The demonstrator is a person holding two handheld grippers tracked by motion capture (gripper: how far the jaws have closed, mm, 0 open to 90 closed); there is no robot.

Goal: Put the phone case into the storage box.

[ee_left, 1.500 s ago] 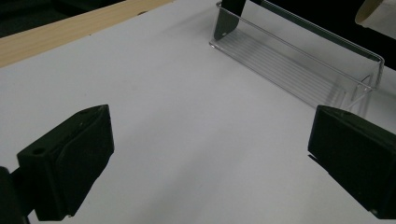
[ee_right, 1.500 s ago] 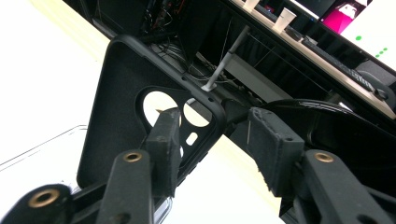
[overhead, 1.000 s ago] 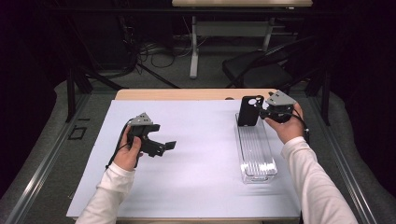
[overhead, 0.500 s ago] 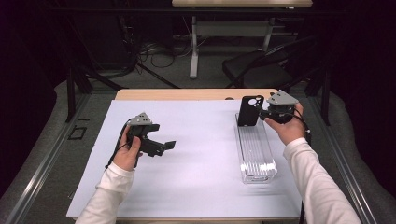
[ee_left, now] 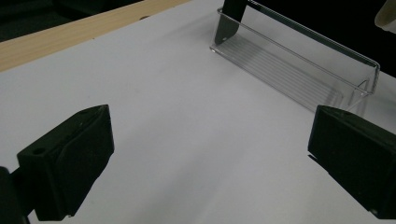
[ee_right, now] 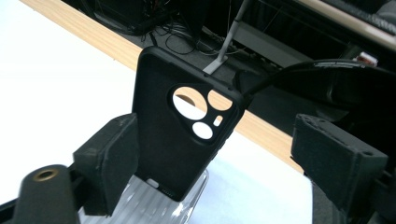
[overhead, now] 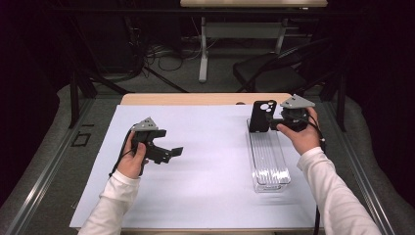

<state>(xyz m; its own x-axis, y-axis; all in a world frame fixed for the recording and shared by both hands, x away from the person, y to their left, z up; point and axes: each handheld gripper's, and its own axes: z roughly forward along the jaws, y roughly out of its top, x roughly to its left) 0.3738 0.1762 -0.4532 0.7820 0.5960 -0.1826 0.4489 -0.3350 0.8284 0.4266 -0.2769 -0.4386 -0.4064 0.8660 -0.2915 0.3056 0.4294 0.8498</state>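
The high view takes in the whole table: a white sheet over a wooden top, one clear tray lying lengthwise at the right, and one black phone case standing upright at the tray's far end. The right gripper is held level just beside the case, the left gripper sits well apart over bare sheet at the left. One chair stands on the floor beyond the table.

The right gripper view gives what the high view cannot — the case up close, its foot set in the ribbed end of the tray, with one camera cutout holding three large holes and one small one. Here the right gripper has its jaws spread wide. They have just been opening; the case stands between them, close against the left jaw, well clear of the right one, so it is not clamped.

The left gripper view shows the left gripper with jaws wide apart and nothing between them, only sheet below. It also shows the tray side on — its raised wall and ribbed floor, which the high view flattens — and the bottom of the case at its far end.

Counted: two grippers, one tray, one case, one chair
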